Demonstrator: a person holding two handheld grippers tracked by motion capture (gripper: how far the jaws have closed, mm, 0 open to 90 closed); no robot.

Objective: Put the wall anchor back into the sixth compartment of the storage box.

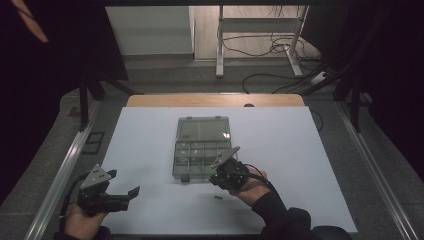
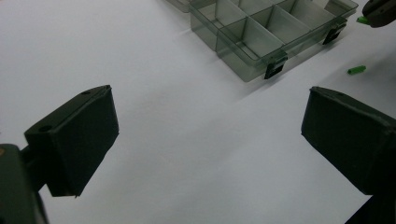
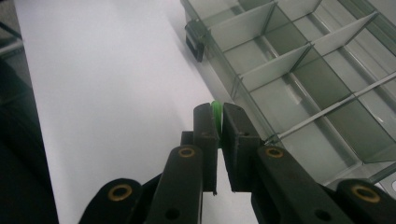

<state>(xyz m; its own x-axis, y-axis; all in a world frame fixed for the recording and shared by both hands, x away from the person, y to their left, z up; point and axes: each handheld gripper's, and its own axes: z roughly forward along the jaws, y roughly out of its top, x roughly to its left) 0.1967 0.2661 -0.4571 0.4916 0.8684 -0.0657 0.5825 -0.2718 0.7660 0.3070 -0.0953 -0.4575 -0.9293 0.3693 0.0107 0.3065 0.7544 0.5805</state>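
A clear divided organizer box (image 1: 202,148) lies open on the white mat, its lid folded back toward the far side. My right gripper (image 1: 216,178) hovers at the box's near right corner, shut on a small green piece (image 3: 215,112) that peeks out between its jaws just beside the box's front wall (image 3: 243,88). A second green piece (image 1: 218,198) lies loose on the mat in front of the box, also visible as green piece (image 2: 356,70). My left gripper (image 1: 122,185) rests at the mat's near left corner, jaws wide apart with nothing between them.
The white mat (image 1: 150,150) covers a wooden table whose far edge (image 1: 215,100) shows. Metal rails (image 1: 65,165) run along both sides. Cables and a white stand leg (image 1: 220,45) lie on the floor beyond the table.
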